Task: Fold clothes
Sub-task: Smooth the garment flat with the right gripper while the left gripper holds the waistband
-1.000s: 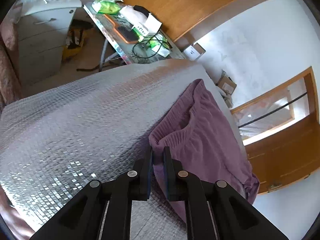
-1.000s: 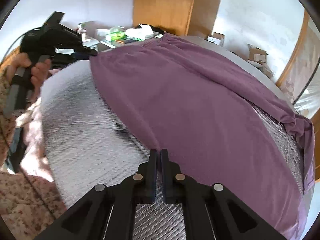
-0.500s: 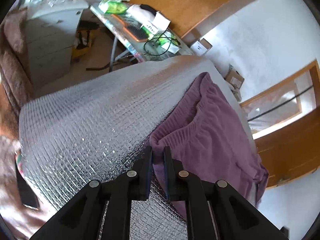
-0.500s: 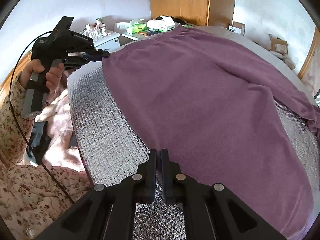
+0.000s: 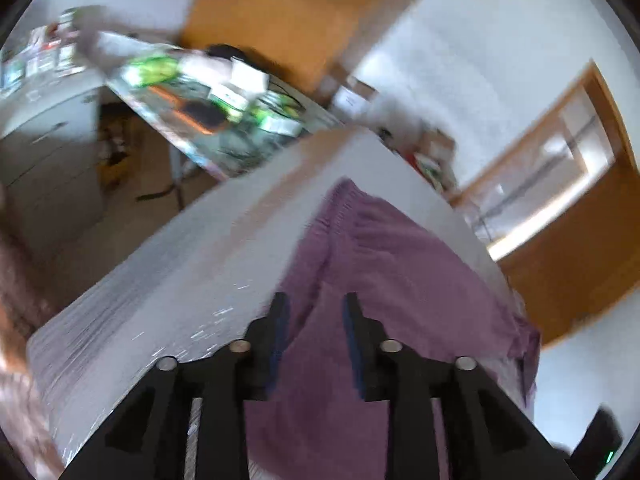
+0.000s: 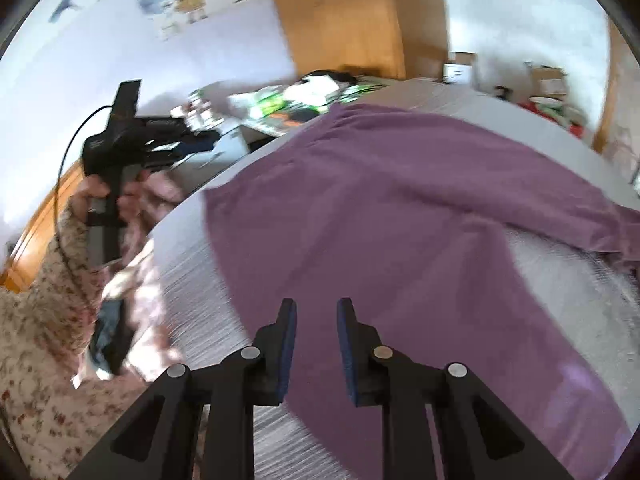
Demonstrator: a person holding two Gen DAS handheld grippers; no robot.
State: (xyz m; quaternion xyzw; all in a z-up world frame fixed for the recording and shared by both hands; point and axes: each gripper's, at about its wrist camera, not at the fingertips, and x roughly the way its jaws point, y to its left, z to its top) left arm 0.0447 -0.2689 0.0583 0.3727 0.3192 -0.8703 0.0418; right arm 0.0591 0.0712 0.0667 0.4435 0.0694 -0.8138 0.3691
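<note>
Purple garment [image 6: 400, 220] spread flat across silver quilted surface [image 5: 180, 280], waistband toward the cluttered side table [image 5: 208, 112]. Left gripper [image 5: 314, 304] just opening, jaws apart above the cloth's near edge, nothing clamped. Right gripper [image 6: 316, 308] likewise just opening, gap clear, pads off the fabric. Floral sleeve [image 6: 44, 320] at left.

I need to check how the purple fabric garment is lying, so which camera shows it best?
The right wrist view: the purple fabric garment spreads across most of the silver quilted surface, with its edges visible. The left wrist view shows only one narrow, blurred end, seen between the open left gripper.
</note>
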